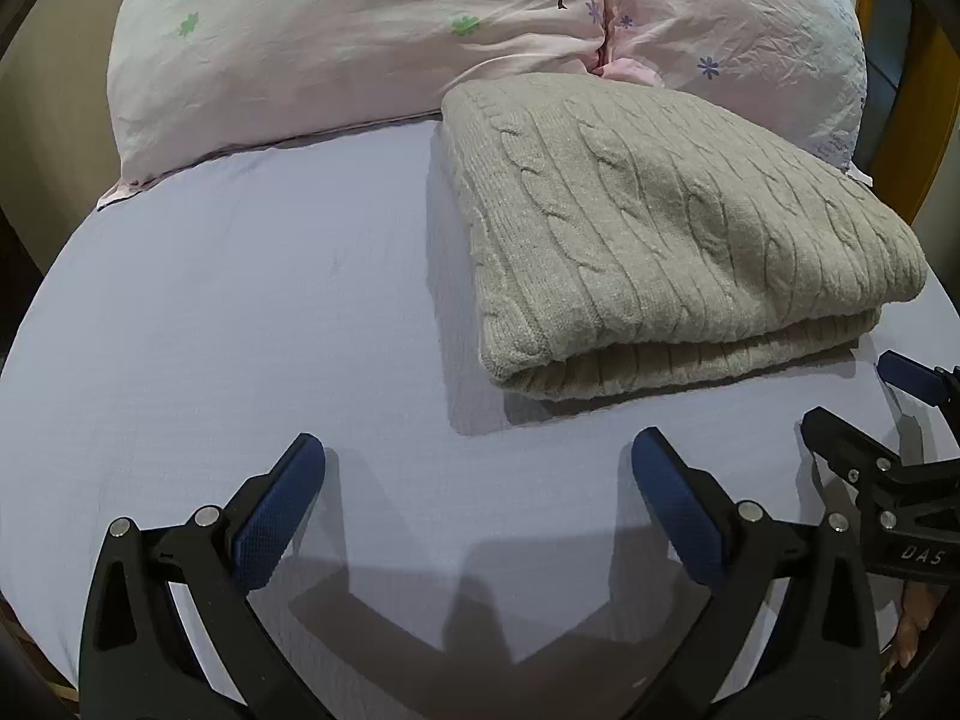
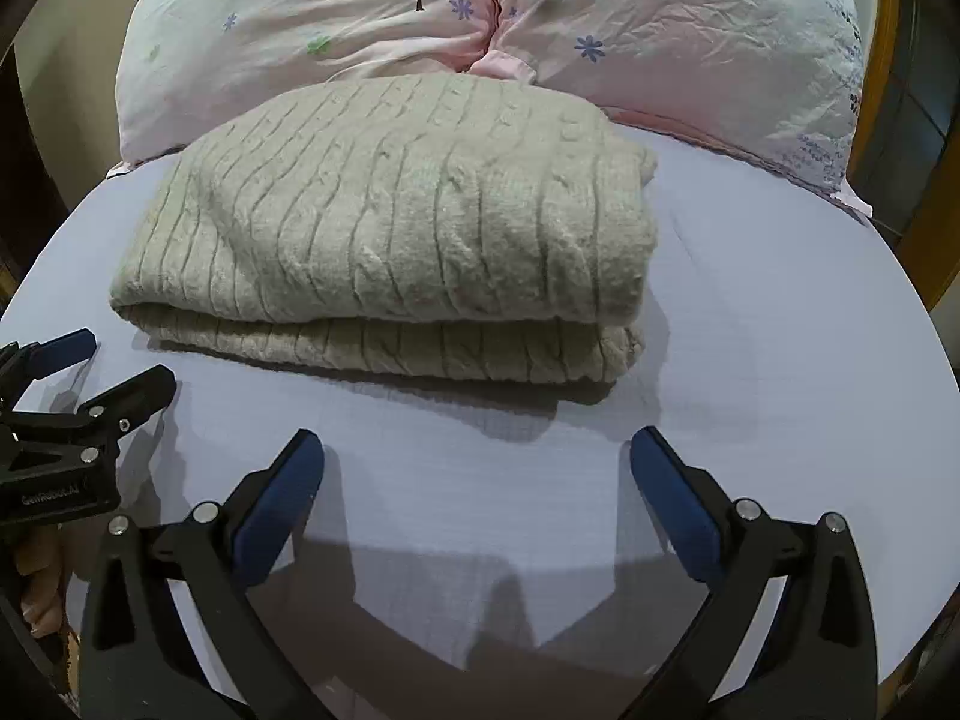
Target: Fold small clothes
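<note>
A beige cable-knit sweater (image 1: 672, 228) lies folded in a thick rectangle on the lilac bed sheet (image 1: 252, 312); it also shows in the right wrist view (image 2: 396, 222). My left gripper (image 1: 477, 450) is open and empty, above the sheet, short of the sweater's near left corner. My right gripper (image 2: 477, 450) is open and empty, just in front of the sweater's folded near edge. The right gripper shows at the right edge of the left wrist view (image 1: 864, 402), and the left gripper at the left edge of the right wrist view (image 2: 114, 360).
Two pink floral pillows (image 1: 360, 42) (image 2: 690, 42) lie against the head of the bed, just behind the sweater. A wooden bed frame (image 1: 924, 120) runs along the right. Bare sheet (image 2: 750, 372) lies to the right of the sweater.
</note>
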`<state>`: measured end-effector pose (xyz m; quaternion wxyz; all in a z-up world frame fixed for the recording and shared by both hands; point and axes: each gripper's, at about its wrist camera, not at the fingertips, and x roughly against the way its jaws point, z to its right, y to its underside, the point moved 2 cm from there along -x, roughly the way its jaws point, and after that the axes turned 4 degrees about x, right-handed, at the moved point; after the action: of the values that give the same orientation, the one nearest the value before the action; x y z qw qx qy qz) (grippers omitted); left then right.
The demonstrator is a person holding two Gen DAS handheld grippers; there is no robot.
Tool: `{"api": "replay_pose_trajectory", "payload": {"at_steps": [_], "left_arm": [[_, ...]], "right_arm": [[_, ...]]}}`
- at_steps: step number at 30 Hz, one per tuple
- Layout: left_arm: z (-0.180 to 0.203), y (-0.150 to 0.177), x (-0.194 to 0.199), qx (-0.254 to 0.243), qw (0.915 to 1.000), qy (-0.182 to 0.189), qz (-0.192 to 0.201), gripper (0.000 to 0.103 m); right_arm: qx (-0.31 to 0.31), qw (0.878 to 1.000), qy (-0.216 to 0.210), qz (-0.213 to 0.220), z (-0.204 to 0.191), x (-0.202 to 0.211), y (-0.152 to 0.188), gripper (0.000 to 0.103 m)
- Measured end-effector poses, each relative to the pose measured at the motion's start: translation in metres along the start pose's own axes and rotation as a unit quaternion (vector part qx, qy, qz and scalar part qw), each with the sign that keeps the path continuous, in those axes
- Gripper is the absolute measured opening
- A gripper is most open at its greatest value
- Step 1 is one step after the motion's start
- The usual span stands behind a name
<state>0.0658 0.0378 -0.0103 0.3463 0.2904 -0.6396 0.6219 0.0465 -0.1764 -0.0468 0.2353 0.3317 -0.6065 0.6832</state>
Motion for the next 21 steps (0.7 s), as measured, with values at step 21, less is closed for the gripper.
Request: {"api": "replay_pose_trajectory", "payload": {"at_steps": [21], "left_arm": [[0.0031, 0.0006, -0.0002, -0.001, 1.0000, 0.002, -0.001, 0.102]], "right_arm": [[0.000, 1.000, 0.000, 0.000, 0.0002, 0.0013, -0.0032, 0.101]]}}
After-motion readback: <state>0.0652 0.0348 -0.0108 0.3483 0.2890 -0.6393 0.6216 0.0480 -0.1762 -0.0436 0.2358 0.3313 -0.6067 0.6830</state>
